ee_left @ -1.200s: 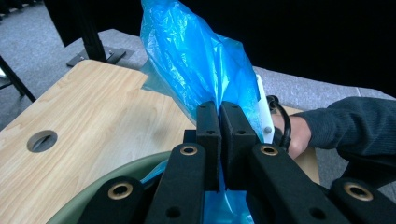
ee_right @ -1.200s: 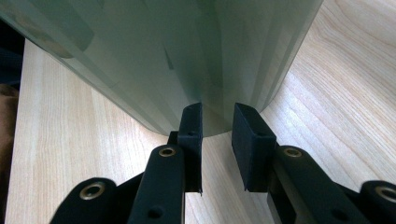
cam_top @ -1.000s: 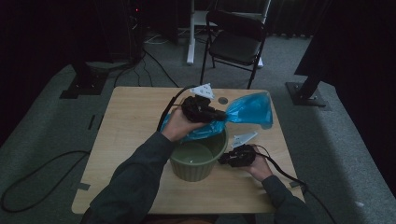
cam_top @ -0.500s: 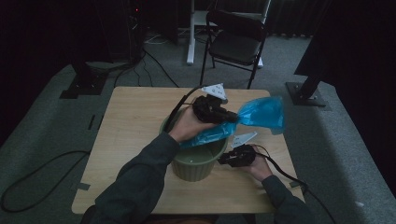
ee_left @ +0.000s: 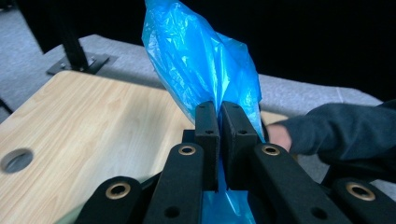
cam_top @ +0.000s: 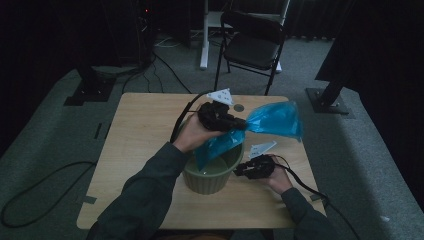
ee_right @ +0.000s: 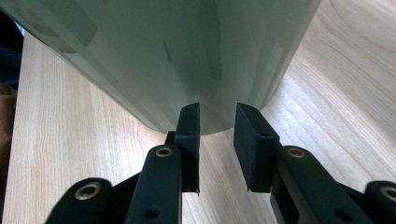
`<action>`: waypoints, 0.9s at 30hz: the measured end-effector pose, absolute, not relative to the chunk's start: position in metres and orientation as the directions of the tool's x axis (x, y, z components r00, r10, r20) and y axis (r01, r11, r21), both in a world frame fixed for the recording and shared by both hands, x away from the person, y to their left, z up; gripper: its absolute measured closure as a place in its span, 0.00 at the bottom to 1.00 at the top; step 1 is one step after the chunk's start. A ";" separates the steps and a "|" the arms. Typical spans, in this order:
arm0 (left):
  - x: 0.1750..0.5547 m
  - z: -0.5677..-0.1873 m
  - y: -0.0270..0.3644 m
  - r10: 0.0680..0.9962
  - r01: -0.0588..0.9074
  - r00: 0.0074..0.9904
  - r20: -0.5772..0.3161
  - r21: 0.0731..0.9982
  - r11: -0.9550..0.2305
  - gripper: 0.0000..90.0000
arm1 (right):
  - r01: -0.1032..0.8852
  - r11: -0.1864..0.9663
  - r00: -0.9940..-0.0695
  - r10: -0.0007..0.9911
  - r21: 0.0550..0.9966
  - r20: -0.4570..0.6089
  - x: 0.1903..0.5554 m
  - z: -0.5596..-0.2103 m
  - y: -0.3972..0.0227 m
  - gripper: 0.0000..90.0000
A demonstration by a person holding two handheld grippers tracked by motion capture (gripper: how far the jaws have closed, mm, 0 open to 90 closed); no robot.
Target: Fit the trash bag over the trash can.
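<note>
A pale green ribbed pot [cam_top: 210, 176] stands on the wooden table [cam_top: 145, 135] near its front edge. Above its rim my left gripper [cam_top: 244, 124] is shut on a crumpled blue plastic bag [cam_top: 274, 119]. One end of the bag billows to the right and the other end hangs down into the pot. In the left gripper view the pads [ee_left: 207, 122] pinch the blue bag [ee_left: 201, 60] tightly. My right gripper [cam_top: 240, 171] rests low at the pot's right side. Its jaws have just been opening and stand a little apart, with nothing between them, facing the pot's wall [ee_right: 163, 56].
A round cable hole [cam_top: 239, 107] sits near the table's far edge. Behind the table stands a black folding chair [cam_top: 252, 47]. Cables run over the grey carpet [cam_top: 45, 170] on the left. A dark stand base [cam_top: 327, 97] lies at the right.
The left gripper has drawn the blue bag up and a little to the right, so the bag is off the table and more bunched. The right hand has stayed beside the pot.
</note>
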State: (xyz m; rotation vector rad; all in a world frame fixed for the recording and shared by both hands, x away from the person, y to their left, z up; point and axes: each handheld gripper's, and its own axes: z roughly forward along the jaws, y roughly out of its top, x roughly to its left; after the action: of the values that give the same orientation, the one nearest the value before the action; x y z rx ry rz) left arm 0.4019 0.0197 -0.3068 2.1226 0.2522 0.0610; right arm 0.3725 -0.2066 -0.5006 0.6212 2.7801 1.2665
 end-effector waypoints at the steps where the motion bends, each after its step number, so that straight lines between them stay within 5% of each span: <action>1: 0.402 -0.308 0.022 0.211 0.159 0.976 -0.055 0.841 -0.517 0.96 | 0.347 0.587 -0.919 0.370 0.731 0.139 0.372 -0.500 -0.209 0.78; 27: 0.395 -0.331 0.090 0.345 0.227 0.939 -0.015 0.778 -0.586 0.95 | 0.316 0.484 -0.885 0.461 0.816 0.070 0.366 -0.470 -0.249 0.72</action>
State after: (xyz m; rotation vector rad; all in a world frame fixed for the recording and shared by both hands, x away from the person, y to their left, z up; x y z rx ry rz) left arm 0.3949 0.0899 -0.3311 2.2193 0.4027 0.1725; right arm 0.3662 -0.2487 -0.4699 0.6775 2.5663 1.3609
